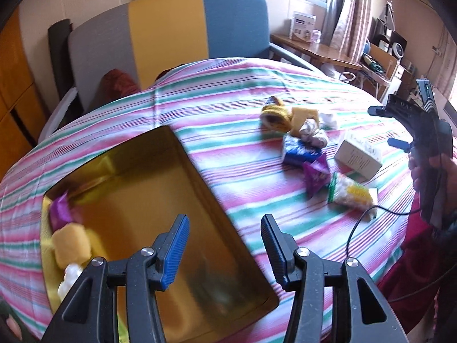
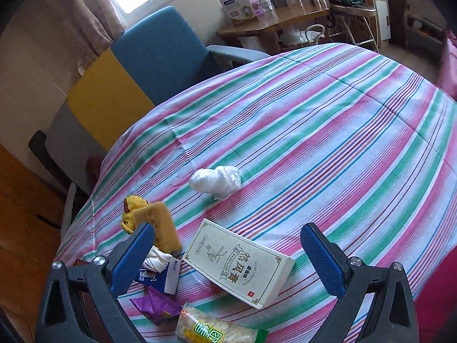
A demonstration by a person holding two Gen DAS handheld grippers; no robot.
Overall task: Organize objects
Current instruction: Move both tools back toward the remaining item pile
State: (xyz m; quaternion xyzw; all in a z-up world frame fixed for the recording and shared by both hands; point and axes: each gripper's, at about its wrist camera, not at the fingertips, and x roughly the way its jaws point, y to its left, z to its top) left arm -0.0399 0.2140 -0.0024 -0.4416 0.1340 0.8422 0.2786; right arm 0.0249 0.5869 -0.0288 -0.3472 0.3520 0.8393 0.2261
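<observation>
My left hand-held gripper (image 1: 225, 253) half-open, empty over gold tin (image 1: 228, 220); right hand-held gripper (image 2: 228, 260) wide, empty, next: straddle & pinch white box (image 2: 238, 263)

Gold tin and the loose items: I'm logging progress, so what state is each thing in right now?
Gold tin: lidless, partly filled.
Purple packet: inside the tin.
White box: lying flat on the cloth.
Cracker pack: on the cloth.
Tissue pack: on the cloth.
Left gripper: open, empty.
Right gripper: open, empty.
</observation>
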